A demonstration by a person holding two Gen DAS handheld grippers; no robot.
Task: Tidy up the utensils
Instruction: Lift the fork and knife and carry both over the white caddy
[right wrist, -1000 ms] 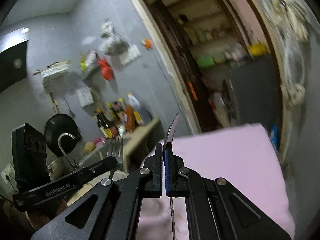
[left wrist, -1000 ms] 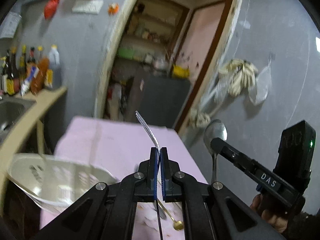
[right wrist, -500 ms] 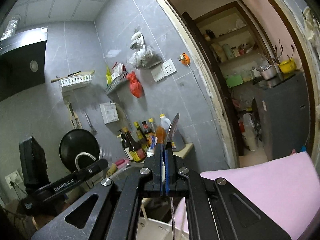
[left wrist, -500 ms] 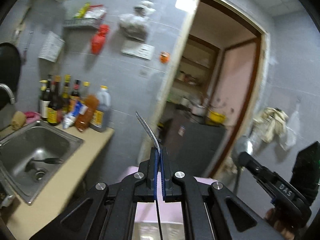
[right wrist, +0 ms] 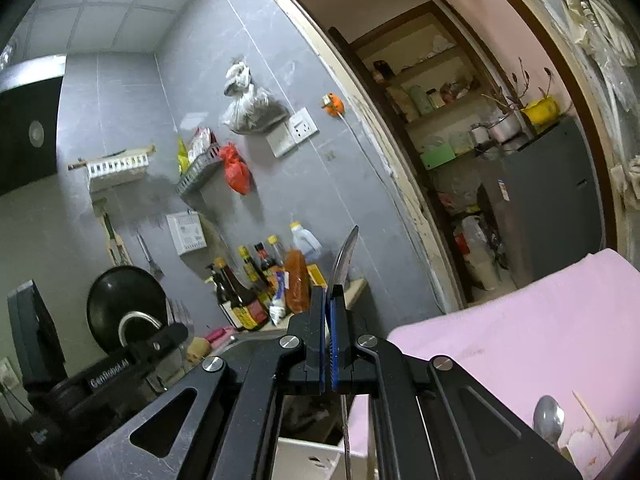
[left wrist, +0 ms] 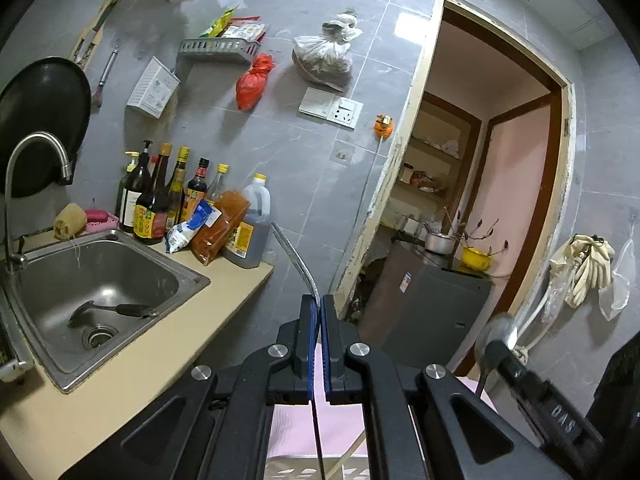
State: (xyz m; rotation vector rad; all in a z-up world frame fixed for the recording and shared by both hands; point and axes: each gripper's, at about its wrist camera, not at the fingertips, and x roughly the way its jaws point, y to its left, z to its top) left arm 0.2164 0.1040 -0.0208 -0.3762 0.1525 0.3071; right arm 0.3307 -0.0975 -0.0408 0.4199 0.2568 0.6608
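My left gripper (left wrist: 317, 300) is shut on a metal fork (left wrist: 296, 260), seen edge-on and curving up to the left. The right wrist view shows that same left gripper (right wrist: 176, 330) at the lower left, with the fork's tines (right wrist: 179, 312) sticking up. My right gripper (right wrist: 329, 292) is shut on a metal spoon (right wrist: 346, 256), also edge-on. In the left wrist view the right gripper (left wrist: 494, 350) stands at the lower right with the spoon's bowl (left wrist: 496, 330) above it. A white slotted basket (left wrist: 320, 470) lies below both grippers.
A steel sink (left wrist: 192, 280) with a black ladle (left wrist: 108, 310) and a tap (left wrist: 36, 148) lies left, with sauce bottles (left wrist: 160, 200) behind it. The pink-clothed table (right wrist: 520, 340) bears another spoon (right wrist: 548, 420) and a thin stick (right wrist: 592, 420). A doorway (left wrist: 480, 200) opens at the right.
Both views have swung up and left, from the pink table toward the sink and the tiled wall. The fork and the spoon stay gripped as before.
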